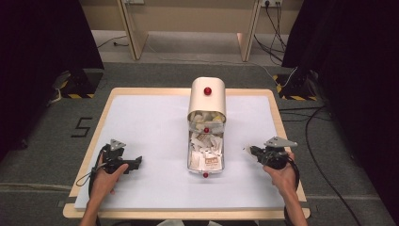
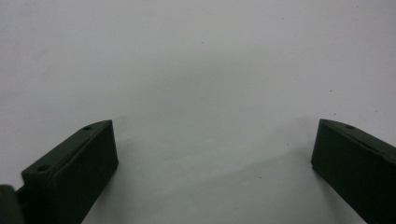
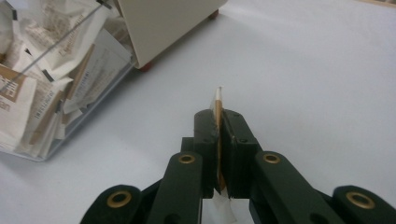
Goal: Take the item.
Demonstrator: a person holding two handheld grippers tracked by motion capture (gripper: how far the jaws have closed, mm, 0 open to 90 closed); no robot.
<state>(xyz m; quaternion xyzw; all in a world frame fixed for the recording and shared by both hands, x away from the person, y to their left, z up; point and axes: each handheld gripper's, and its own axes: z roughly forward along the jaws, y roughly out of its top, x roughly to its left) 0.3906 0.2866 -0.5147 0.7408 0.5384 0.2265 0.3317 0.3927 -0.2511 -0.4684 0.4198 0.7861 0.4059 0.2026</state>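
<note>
A cream box (image 1: 214,101) with a red knob stands at the middle of the white table, and a clear tray (image 1: 190,160) full of paper packets (image 1: 207,143) sticks out of its front. Right of the tray, my right gripper (image 1: 251,151) is shut on a thin packet (image 1: 246,149). In the right gripper view that packet (image 3: 218,99) stands edge-on between the closed jaws of the right gripper (image 3: 218,123), with the tray (image 3: 70,128) and its packets (image 3: 42,70) to the upper left. My left gripper (image 1: 136,163) lies low at the front left, open and empty (image 2: 212,149).
The white board (image 1: 150,122) covers a wood-rimmed table with edges close to both hands. A cream box corner (image 3: 163,23) and a red foot (image 3: 145,66) sit close ahead of the right gripper. Cables and dark curtains lie around the table.
</note>
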